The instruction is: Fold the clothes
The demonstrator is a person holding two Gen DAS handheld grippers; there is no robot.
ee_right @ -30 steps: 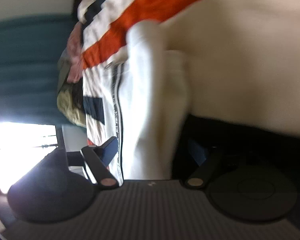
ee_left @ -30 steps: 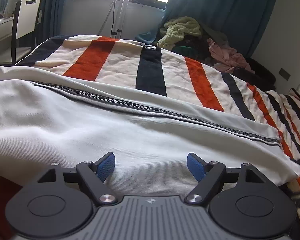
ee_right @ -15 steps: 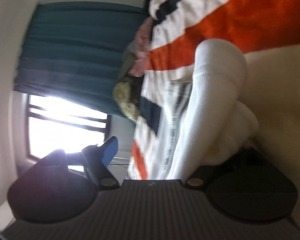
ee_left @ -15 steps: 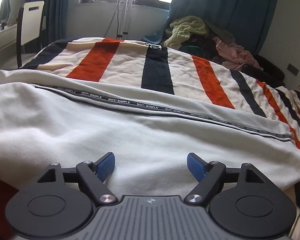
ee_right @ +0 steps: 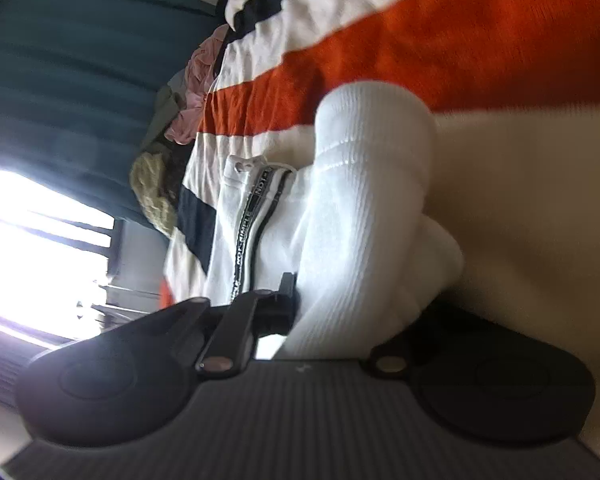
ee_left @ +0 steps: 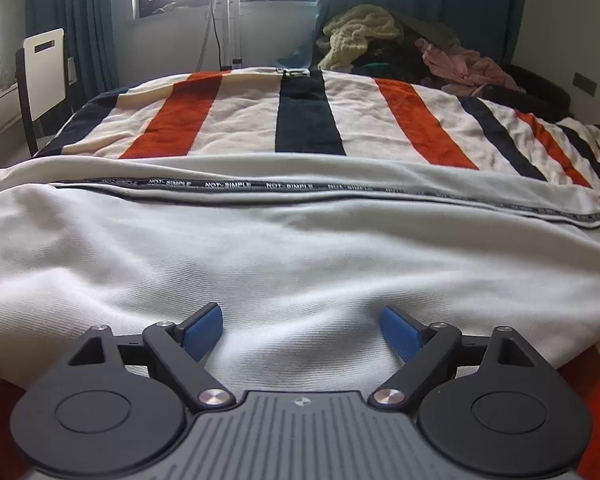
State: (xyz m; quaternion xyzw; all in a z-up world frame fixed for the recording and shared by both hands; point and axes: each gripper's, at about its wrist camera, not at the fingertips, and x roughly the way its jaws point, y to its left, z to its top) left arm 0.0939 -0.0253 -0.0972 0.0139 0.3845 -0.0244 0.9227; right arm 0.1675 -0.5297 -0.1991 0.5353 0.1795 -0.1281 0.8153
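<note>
Right wrist view shows the biggest change: half a second ago our right gripper had its near blue pad standing clear of the cloth, and now that finger has swung in against the ribbed cuff of the white garment, so we judge the jaws clamped on that bunched end, though the far finger is buried under the fabric and we cannot see it. The camera is rolled onto its side and the frame is smeared, which suggests the hand is in motion with the cloth. We take this to mean the grasp for the next fold is made, and the end can now be lifted and carried over. From the left wrist view little has altered across the last second: our left gripper hovers low over the garment with its blue pads spread wide apart and nothing between them, only the view has crept a little forward and up. The garment lies on the striped blanket covering the bed, near the edge closest to us. Its long axis runs left to right across the left camera, following the black lettered tape that stretches along its length, and its right-hand end tapers toward the blanket's orange and navy stripes. A heap of other clothes waits at the far side.
</note>
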